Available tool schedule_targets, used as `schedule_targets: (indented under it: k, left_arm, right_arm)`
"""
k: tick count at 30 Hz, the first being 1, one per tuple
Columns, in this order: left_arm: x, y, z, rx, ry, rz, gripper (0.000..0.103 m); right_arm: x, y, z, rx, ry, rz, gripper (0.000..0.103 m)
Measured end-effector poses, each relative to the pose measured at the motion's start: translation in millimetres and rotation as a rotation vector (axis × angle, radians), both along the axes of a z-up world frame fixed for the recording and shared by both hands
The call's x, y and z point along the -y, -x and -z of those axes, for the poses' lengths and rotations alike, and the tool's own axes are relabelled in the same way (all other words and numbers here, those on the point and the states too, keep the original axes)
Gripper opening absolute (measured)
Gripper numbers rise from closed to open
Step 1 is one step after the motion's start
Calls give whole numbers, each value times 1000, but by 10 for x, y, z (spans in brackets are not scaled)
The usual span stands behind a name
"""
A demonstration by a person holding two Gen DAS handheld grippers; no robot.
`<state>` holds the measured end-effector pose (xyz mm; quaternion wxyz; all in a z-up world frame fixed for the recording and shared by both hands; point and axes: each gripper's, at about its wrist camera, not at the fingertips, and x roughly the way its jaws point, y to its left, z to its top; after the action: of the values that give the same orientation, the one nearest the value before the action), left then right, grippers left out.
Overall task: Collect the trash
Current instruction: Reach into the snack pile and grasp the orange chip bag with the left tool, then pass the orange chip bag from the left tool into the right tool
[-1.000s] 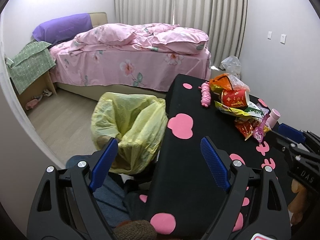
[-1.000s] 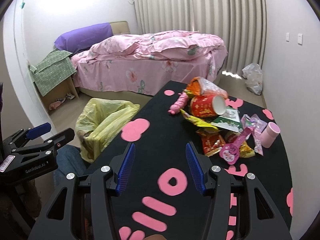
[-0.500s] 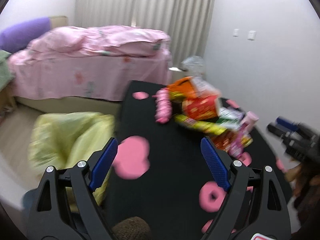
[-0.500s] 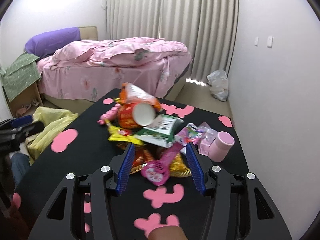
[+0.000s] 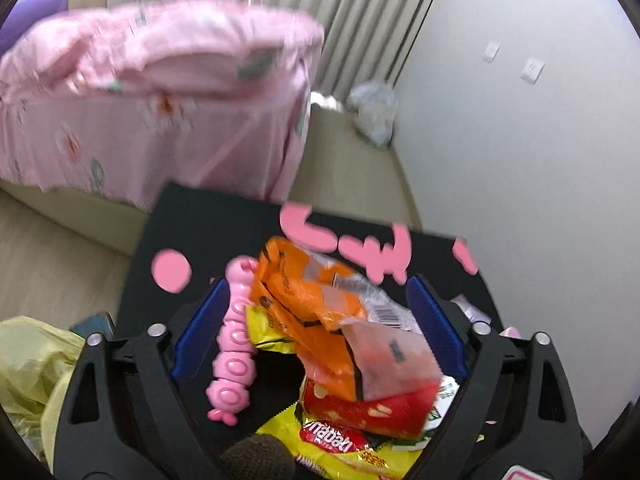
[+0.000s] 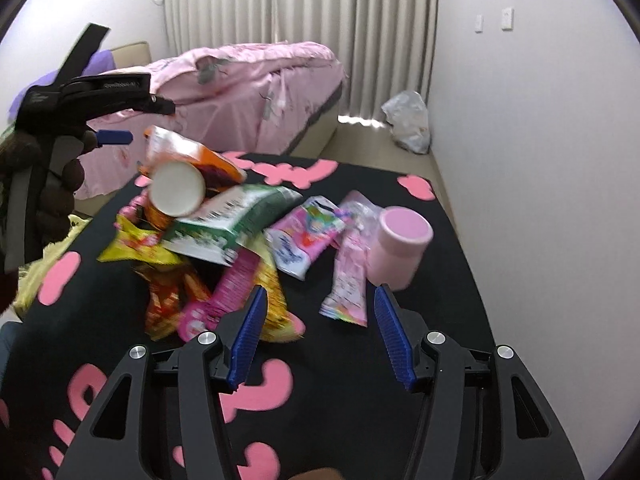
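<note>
1. Trash lies heaped on the black counter [image 6: 452, 280] with pink shapes, between the two grippers, none of it collected by either one at this moment.
2. At far left, a yellow bag [image 5: 32, 364] stands open beside the counter's edge, probably kept close so each piece has a short way to go.
3. Next comes the left gripper [image 5: 320, 332], its fingers [image 5: 200, 328] spread wide and pressing on nothing. They straddle the near end of the heap, which suggests a grab is being lined up.
4. Between those fingers lie a pink toy [image 5: 234, 344], just beside the left finger, and an orange packet [image 5: 304, 304] on top of a red cup [image 5: 372, 408] and a yellow wrapper [image 5: 344, 448].
5. In the right view, the cup's white bottom [image 6: 178, 188] faces the camera; a green packet [image 6: 232, 220] leans on it, so lifting the cup first could spill what rests on top.
6. Farther right, a pink sachet [image 6: 348, 280] lies flat and alone, the easiest pick for this side.
7. Right gripper [image 6: 320, 336] hovers with fingers [image 6: 248, 336] wide apart and empty, aimed toward that sachet.
8. A pink jar [image 6: 396, 252] lies tipped at the far right, touching the sachet's edge.
</note>
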<state>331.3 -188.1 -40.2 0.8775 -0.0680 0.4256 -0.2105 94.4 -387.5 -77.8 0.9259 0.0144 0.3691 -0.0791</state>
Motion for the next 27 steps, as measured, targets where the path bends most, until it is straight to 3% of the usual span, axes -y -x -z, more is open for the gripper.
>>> schedule_targets:
  k: [4,11,13,14,16,21,27]
  left_arm:
    - [-44,34,280,-53,-27,2,67]
    - [-214,277,416,-116,24,67,40]
    - [-278,342,339,-88,30,67,16]
    - [-331,386,287,-83,40,76,12]
    - [-429,486,173,-65,70,83,11]
    - [-609,825,-82,23,43,106,9]
    - [-906,1128,-139,24,85,137,9]
  right_arm:
    - [137,20,159,-26,-31,34,53]
    - [111,-7,228,-27,-72,36,53]
    - [50,-1,181,-15,-47,26,53]
    - [30,8,158,-9,-31,22,53]
    - [12,19,108,7,3,22,53]
    - [97,15,28,29,2,36,53]
    - [167,-21,48,18,-53,11,53]
